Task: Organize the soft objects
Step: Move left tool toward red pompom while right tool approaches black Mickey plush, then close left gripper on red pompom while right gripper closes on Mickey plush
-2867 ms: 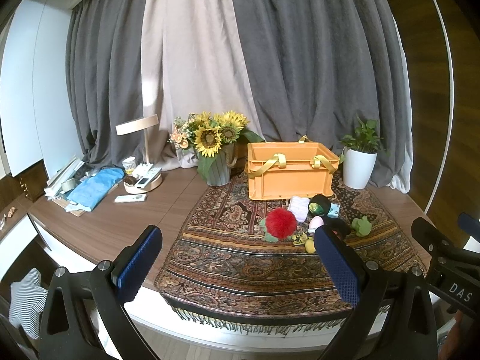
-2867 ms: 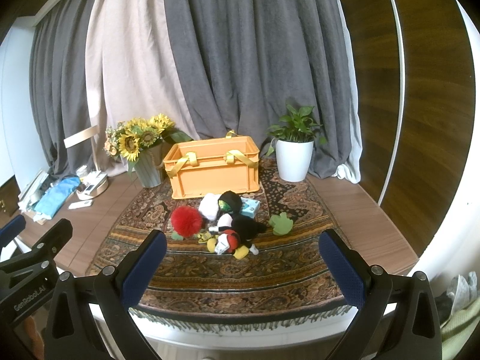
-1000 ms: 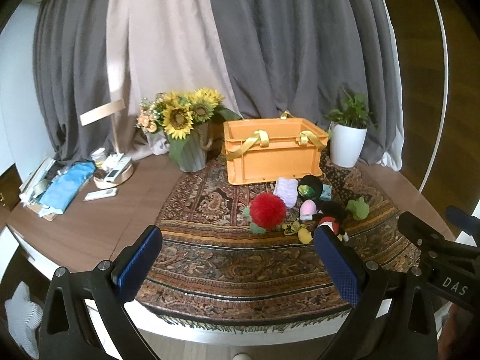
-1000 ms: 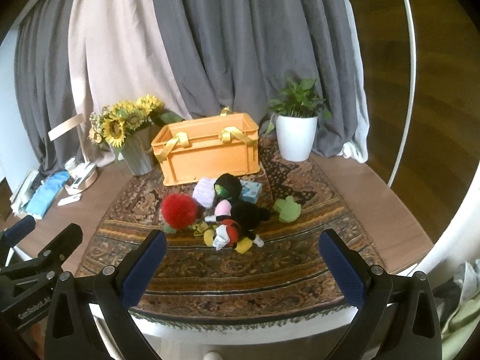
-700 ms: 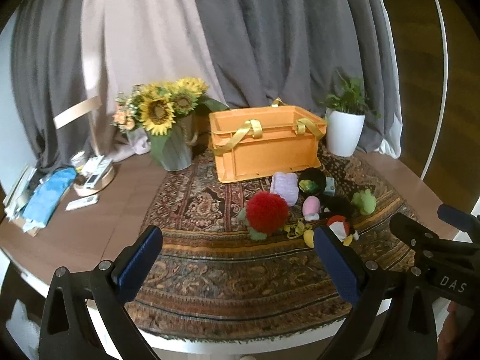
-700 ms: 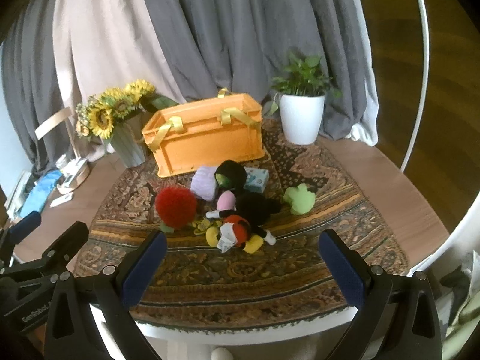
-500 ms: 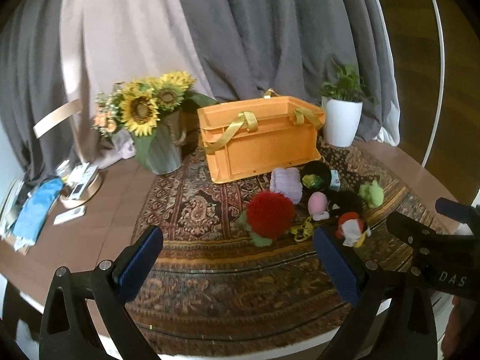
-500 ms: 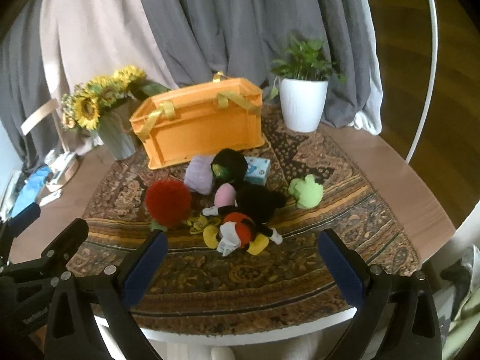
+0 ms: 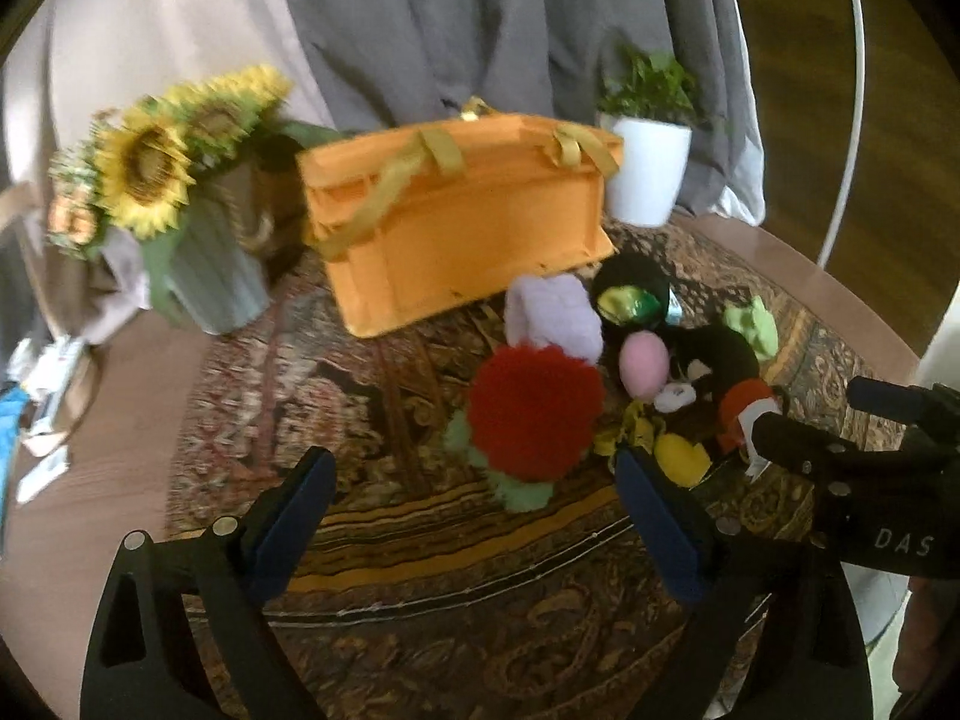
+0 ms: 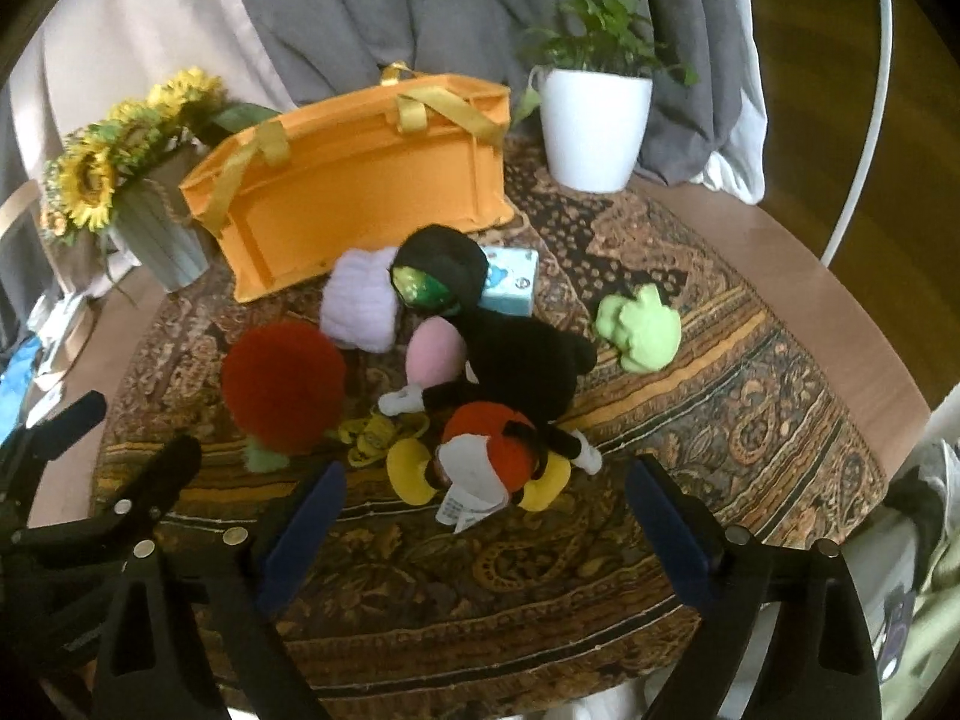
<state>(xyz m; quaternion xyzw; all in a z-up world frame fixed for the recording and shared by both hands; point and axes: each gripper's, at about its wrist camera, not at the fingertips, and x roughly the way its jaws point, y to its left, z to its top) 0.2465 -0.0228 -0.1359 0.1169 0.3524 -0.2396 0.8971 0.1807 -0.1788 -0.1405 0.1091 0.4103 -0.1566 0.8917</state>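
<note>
Right wrist view: right gripper (image 10: 483, 531) jaws wide, empty, above patterned rug (image 10: 690, 372); soft toy pile (image 10: 480, 360) before orange plastic crate (image 10: 360, 180). Left gripper (image 9: 474, 516) jaws wide near fluffy red pompom toy (image 9: 534, 411).

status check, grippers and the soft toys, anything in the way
Left gripper open, empty, facing red pom-pom. Right gripper open, empty, above red-and-yellow plush. All toys on rug, none seen in orange crate. Path unobstructed.

right hand-held gripper (image 10: 483, 516) gaping, empty | soft toys (image 10: 504, 360) heaped on rug (image 10: 750, 372) — orange basket (image 10: 360, 180) behind
</note>
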